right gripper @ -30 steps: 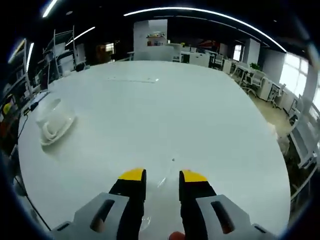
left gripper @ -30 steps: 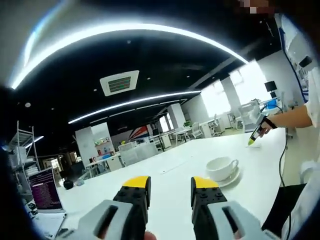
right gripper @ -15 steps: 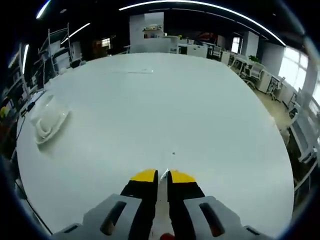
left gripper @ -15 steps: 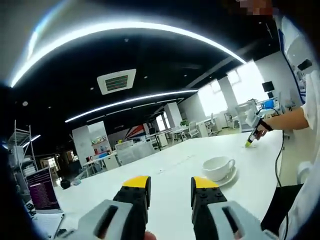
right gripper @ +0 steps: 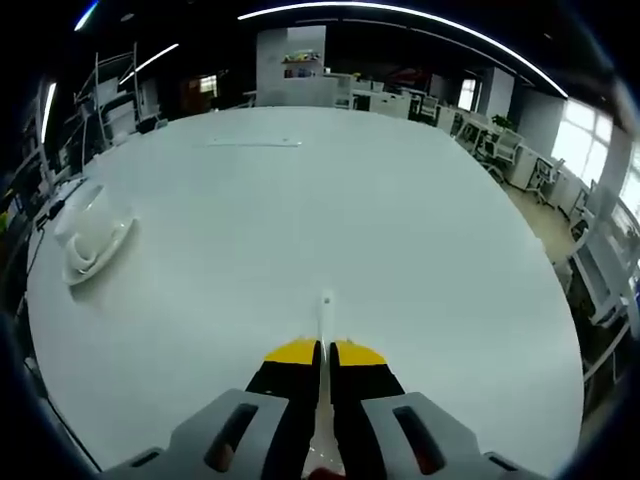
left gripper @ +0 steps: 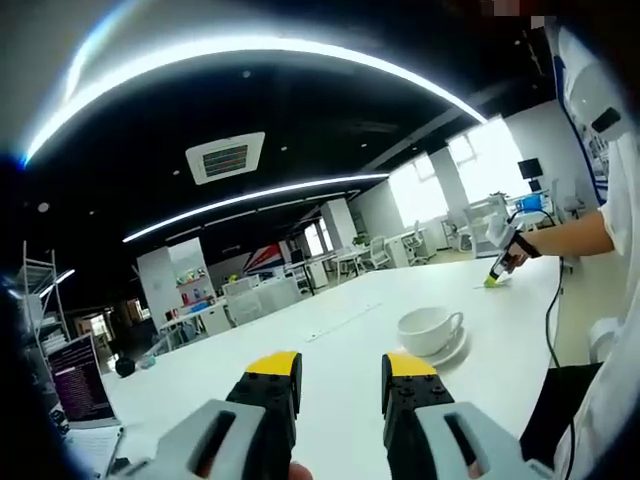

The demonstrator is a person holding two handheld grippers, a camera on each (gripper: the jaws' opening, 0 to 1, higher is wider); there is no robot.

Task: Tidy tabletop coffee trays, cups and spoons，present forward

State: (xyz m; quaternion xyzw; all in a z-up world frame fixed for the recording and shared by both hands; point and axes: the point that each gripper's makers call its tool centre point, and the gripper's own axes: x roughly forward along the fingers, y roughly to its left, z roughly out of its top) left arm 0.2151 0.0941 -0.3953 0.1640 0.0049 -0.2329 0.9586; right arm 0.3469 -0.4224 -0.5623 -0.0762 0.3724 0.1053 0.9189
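Left gripper view: the left gripper (left gripper: pixel 340 372) hangs above the white table (left gripper: pixel 350 345) with its jaws apart and nothing between them. Ahead and to its right a white cup (left gripper: pixel 428 328) sits upright on its saucer (left gripper: pixel 450 350), handle towards the far right. Beyond, the person's arm carries the right gripper (left gripper: pixel 497 268) low over the far part of the table.

Right gripper view: the right gripper (right gripper: pixel 322 352) has its jaws pressed together on a white spoon (right gripper: pixel 325 312). The spoon's long axis runs straight ahead along the jaws, its free end pointing away over the table. The cup and saucer lie well apart, far left.

Step judged in hand: the spoon is gripped for carrying. The next move calls for bringing it across to the saucer and laying it beside the cup.
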